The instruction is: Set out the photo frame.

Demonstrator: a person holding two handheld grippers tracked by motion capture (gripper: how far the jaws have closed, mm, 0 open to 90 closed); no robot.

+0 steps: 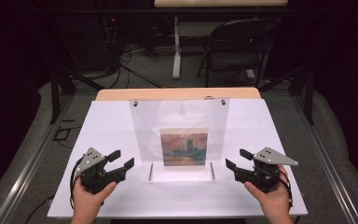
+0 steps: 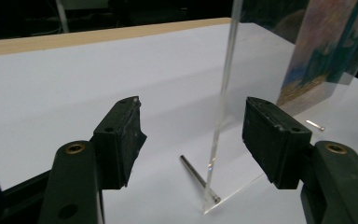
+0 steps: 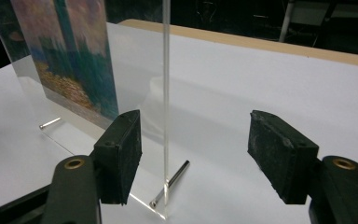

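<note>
The clear picture stand (image 1: 179,140) stands upright mid-table. Our left gripper (image 1: 121,160) and right gripper (image 1: 237,158) flank it, jaws wide, holding nothing. We centre each side edge between the jaws, then close both together, evenly.

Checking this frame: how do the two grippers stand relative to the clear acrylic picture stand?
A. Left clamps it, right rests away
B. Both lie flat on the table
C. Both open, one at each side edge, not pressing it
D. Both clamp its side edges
C: the left gripper and right gripper flank the acrylic stand, and each gripper view shows its edge between wide-open jaws with gaps on both sides.
</note>
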